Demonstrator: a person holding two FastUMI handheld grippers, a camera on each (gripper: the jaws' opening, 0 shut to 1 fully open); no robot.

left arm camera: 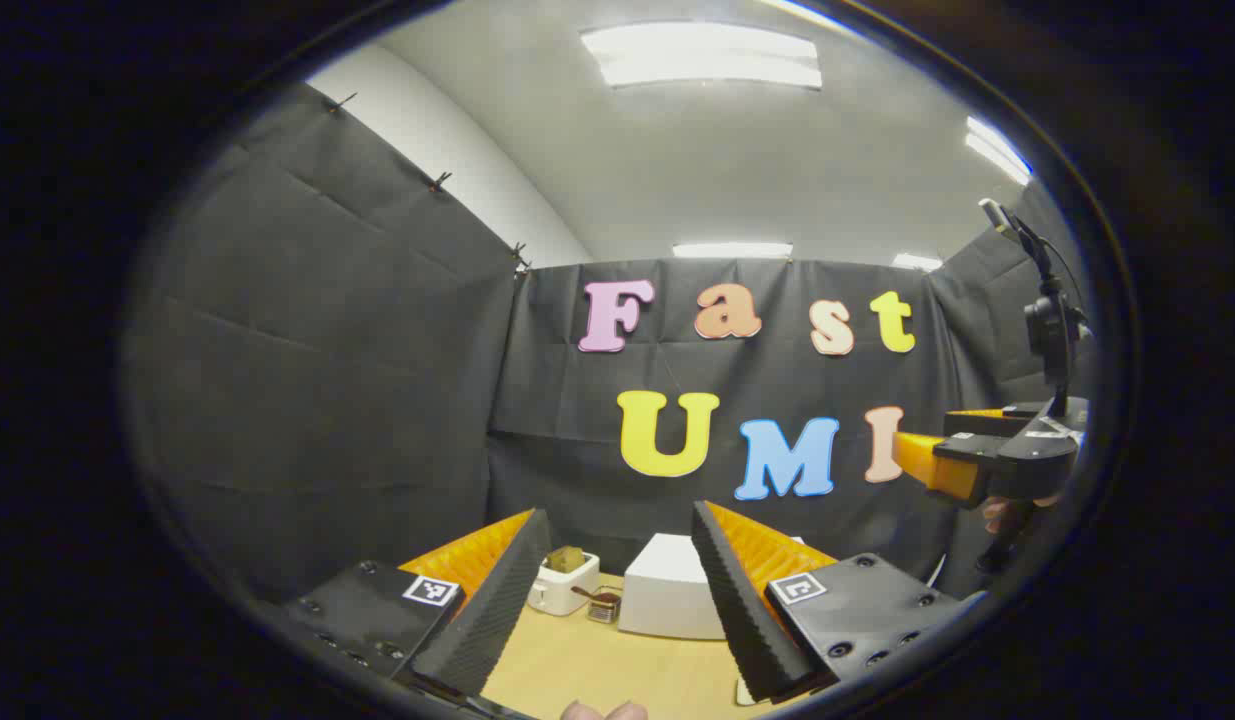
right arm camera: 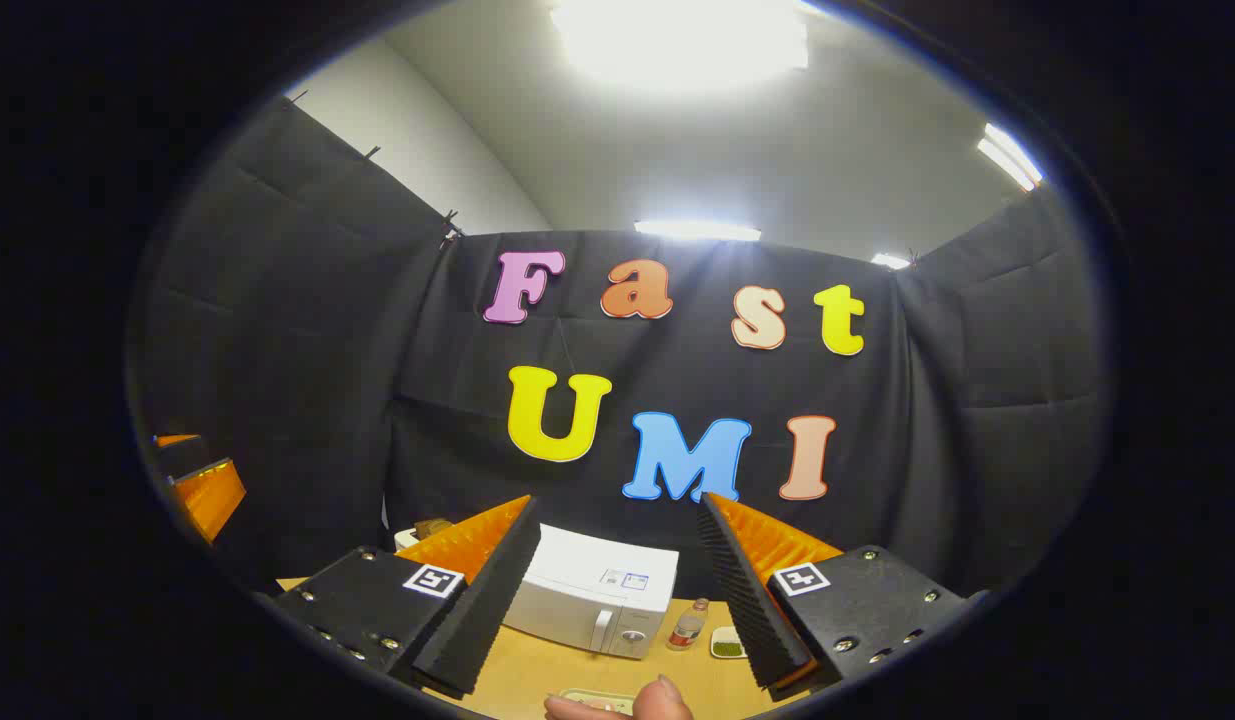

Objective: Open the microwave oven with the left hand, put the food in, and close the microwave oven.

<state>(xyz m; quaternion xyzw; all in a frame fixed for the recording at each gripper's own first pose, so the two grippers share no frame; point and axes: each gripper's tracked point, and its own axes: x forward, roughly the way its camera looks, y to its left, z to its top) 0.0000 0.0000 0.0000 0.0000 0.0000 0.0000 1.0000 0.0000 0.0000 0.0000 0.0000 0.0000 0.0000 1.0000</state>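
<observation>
The white microwave (right arm camera: 597, 595) stands on the wooden table (right arm camera: 537, 670) with its door shut and a vertical handle (right arm camera: 602, 628) on the front. My right gripper (right arm camera: 617, 500) is held high above and in front of it, open, with nothing between its fingers. The left gripper view also has the microwave (left arm camera: 667, 600), low and far off, beyond my left gripper (left arm camera: 617, 512), which is open and holds nothing. A pale flat dish (right arm camera: 587, 698) peeks in at the bottom edge beside a thumb (right arm camera: 662, 700); what lies on it is hidden.
A white toaster (left arm camera: 562, 582) with bread stands left of the microwave, with a small cup (left arm camera: 602, 605) beside it. A small bottle (right arm camera: 687, 628) and a little green-filled dish (right arm camera: 727, 643) sit right of the microwave. The other gripper (left arm camera: 977, 460) hangs at the far right, hand-held.
</observation>
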